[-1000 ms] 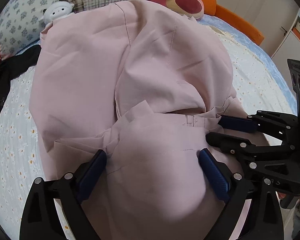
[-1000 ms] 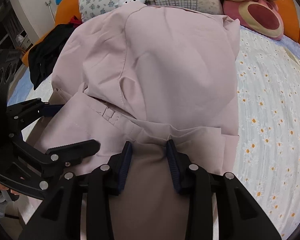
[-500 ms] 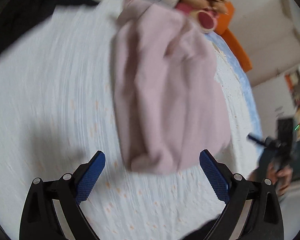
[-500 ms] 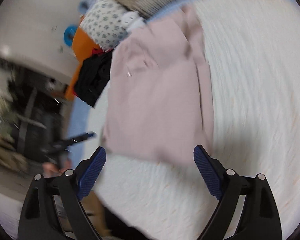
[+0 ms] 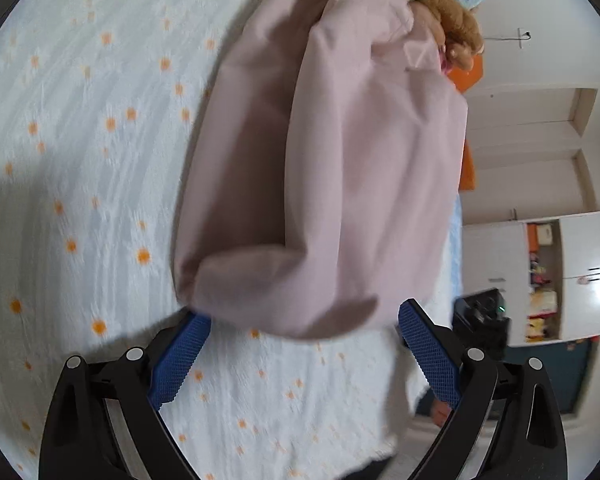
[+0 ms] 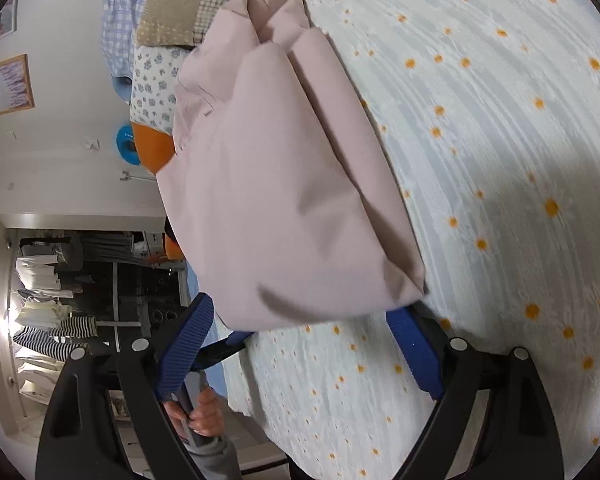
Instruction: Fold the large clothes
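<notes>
A pale pink garment (image 5: 340,180) lies folded into a long narrow bundle on the white daisy bedspread (image 5: 80,160). My left gripper (image 5: 304,314) is open wide at the bundle's near end. The fabric edge sits between the blue pads, which do not press on it. In the right wrist view the same garment (image 6: 280,200) runs away from me. My right gripper (image 6: 300,308) is also open wide, with the garment's near edge between its fingers and not squeezed. A person's hand (image 6: 206,412) holds the other gripper's handle low at the left.
Pillows (image 6: 172,12) and a brown plush toy (image 5: 460,28) lie at the head of the bed beyond the garment. An orange headboard (image 6: 152,148) is behind them. A white wardrobe (image 5: 560,280) and an open closet (image 6: 80,300) stand past the bed's edge.
The right gripper was pinching the pink fabric and has since opened wide. Both grippers have rolled and swung apart, one to each side of the garment, which now lies as a narrower folded bundle.
</notes>
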